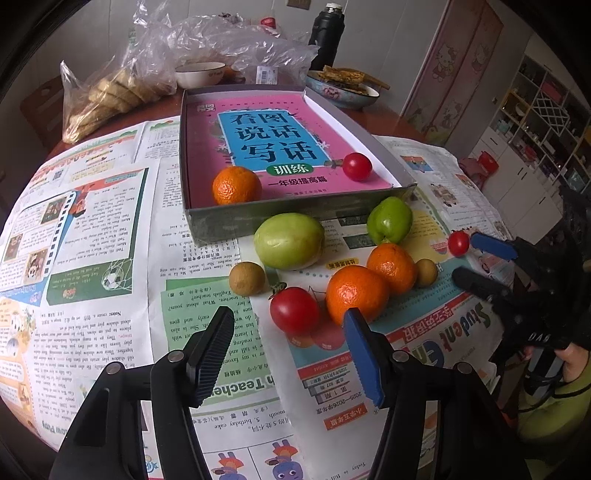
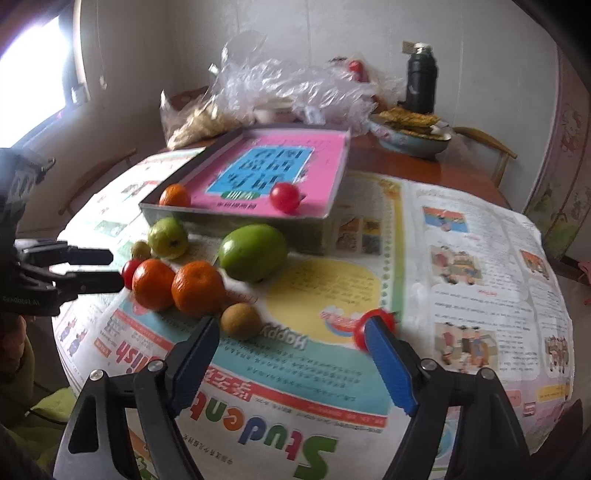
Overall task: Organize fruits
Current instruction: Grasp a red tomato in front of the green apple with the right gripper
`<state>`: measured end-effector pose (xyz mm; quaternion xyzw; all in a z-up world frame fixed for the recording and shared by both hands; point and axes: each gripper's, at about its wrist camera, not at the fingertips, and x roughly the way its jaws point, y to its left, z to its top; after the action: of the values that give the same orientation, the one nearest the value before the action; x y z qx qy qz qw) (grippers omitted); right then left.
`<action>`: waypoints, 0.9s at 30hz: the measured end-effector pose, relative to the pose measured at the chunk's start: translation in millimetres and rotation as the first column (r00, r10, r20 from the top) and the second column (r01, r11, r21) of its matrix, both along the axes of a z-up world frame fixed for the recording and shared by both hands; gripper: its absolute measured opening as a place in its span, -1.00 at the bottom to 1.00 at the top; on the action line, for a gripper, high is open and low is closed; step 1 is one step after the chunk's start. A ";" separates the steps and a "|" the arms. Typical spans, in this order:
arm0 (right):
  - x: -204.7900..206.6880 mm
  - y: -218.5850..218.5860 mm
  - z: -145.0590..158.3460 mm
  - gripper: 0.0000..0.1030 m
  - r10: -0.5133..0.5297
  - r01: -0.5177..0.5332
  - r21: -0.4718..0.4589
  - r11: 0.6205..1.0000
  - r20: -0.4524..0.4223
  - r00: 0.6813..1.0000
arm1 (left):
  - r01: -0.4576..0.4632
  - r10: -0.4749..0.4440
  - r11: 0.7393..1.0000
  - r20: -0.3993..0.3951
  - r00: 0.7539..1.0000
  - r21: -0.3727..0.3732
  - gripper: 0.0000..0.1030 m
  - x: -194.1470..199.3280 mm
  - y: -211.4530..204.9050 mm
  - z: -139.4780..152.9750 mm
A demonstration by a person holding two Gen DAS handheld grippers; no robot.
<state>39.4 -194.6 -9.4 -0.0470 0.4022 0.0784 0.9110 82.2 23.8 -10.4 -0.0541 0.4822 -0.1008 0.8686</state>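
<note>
With one orange [image 1: 236,185] and one tomato [image 1: 357,166] already lodged in the box [image 1: 295,216] at twelve o'clock, both tools are held apart and empty, and the left tool [image 1: 291,325] is lined up on the near tomato [image 1: 294,309], which must next be straddled and clamped.

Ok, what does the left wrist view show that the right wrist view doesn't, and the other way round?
Only the left wrist view: the shelves across the room. Only the right wrist view: the window. Both: the box holding an orange and a tomato, the loose fruit on the newspaper, the flask and the plastic bags.
</note>
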 end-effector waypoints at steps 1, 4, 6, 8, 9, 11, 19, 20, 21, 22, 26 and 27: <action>-0.2 -4.8 1.6 0.57 -0.012 0.012 0.006 1.000 0.005 1.000 | -0.001 0.001 1.000 -0.001 1.000 -0.001 0.23 0.4 0.1 -0.6; 3.2 -14.6 0.3 0.55 -0.045 0.045 -0.001 0.999 0.003 0.999 | 0.000 0.000 1.000 -0.005 1.000 -0.007 0.10 2.2 0.1 -3.1; 7.4 -20.2 -3.6 0.38 -0.057 0.058 0.000 0.998 -0.011 0.998 | 0.004 -0.004 1.000 -0.013 1.000 -0.015 -0.05 2.6 0.2 -4.9; 11.8 -24.7 -8.2 0.32 -0.069 0.069 -0.002 0.998 -0.023 0.997 | 0.002 -0.002 1.000 -0.015 1.000 -0.014 -0.05 3.4 -0.2 -5.9; 13.5 -26.1 -9.3 0.29 -0.074 0.073 -0.012 0.997 -0.018 0.997 | 0.003 -0.003 1.000 -0.014 1.000 -0.016 -0.05 3.4 -0.3 -6.1; 17.1 -28.3 -11.0 0.22 -0.080 0.079 -0.025 0.997 -0.017 0.997 | 0.006 -0.006 1.000 -0.012 1.000 -0.019 -0.05 3.8 -0.9 -5.9; 30.5 -33.9 -22.0 -0.05 -0.081 0.079 -0.045 0.996 -0.037 0.996 | 0.005 -0.005 1.000 -0.015 1.000 -0.030 -0.24 9.5 -0.7 -8.6; 31.0 -34.1 -23.0 -0.06 -0.082 0.080 -0.050 0.996 -0.038 0.996 | 0.004 -0.004 1.000 -0.016 1.000 -0.030 -0.25 9.6 -0.6 -9.1; 31.8 -34.0 -23.2 -0.06 -0.081 0.079 -0.053 0.995 -0.036 0.996 | 0.005 -0.005 0.999 -0.016 1.000 -0.033 -0.28 10.2 -0.6 -9.5; 32.3 -34.0 -23.1 -0.06 -0.080 0.078 -0.055 0.995 -0.035 0.996 | 0.003 -0.003 0.999 -0.017 1.000 -0.034 -0.29 11.0 -0.3 -9.9; 33.5 -34.5 -23.6 -0.07 -0.084 0.082 -0.065 0.995 -0.032 0.996 | -0.004 0.003 0.999 -0.038 0.999 -0.034 -0.29 14.2 1.0 -15.4; 33.7 -34.6 -23.8 -0.07 -0.083 0.081 -0.067 0.994 -0.032 0.996 | -0.006 0.004 0.999 -0.046 0.999 -0.032 -0.29 15.1 1.1 -17.7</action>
<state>73.1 -229.3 -33.1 -0.0590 0.4219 0.0284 0.9043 97.3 24.9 -28.0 -0.0717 0.5003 -0.1050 0.8565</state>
